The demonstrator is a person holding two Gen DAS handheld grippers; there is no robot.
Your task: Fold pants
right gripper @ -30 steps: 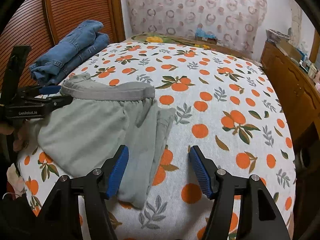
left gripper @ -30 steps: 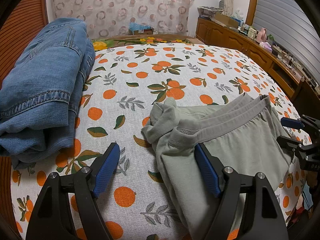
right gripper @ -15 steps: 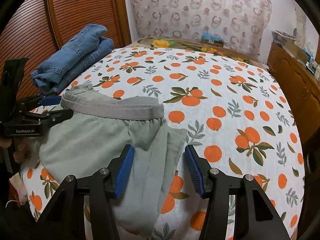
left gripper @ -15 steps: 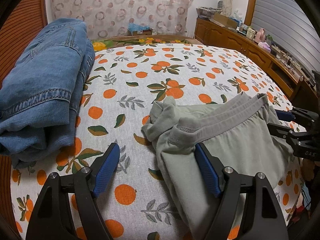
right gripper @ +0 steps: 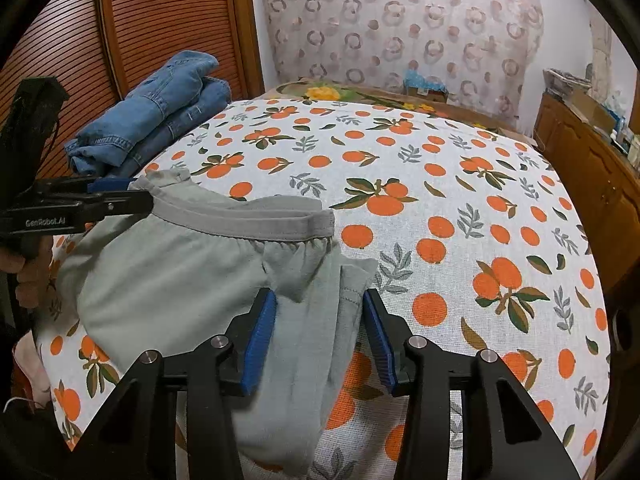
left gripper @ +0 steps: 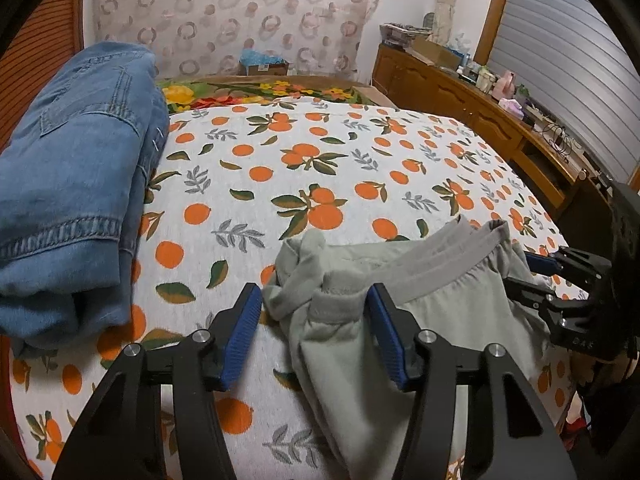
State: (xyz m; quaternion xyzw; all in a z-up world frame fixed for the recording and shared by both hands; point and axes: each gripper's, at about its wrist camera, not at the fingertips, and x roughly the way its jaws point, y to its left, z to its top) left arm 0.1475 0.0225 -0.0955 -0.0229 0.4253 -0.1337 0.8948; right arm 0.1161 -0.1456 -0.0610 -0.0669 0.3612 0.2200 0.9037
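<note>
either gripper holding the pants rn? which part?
Nothing is held. The left gripper is open astride the waistband corner of the green pants; the right gripper is open astride the folded leg edge.

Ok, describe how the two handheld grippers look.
Both match: the left gripper and right gripper have matte black angular frames, silver screws and ribbed blue finger pads. The left one's side reads "GenRobot.AI" in white. No cables visible.

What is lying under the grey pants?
The pants lie on the orange-print sheet, which shows around them. Whatever is directly beneath the fabric is covered and cannot be seen.
</note>
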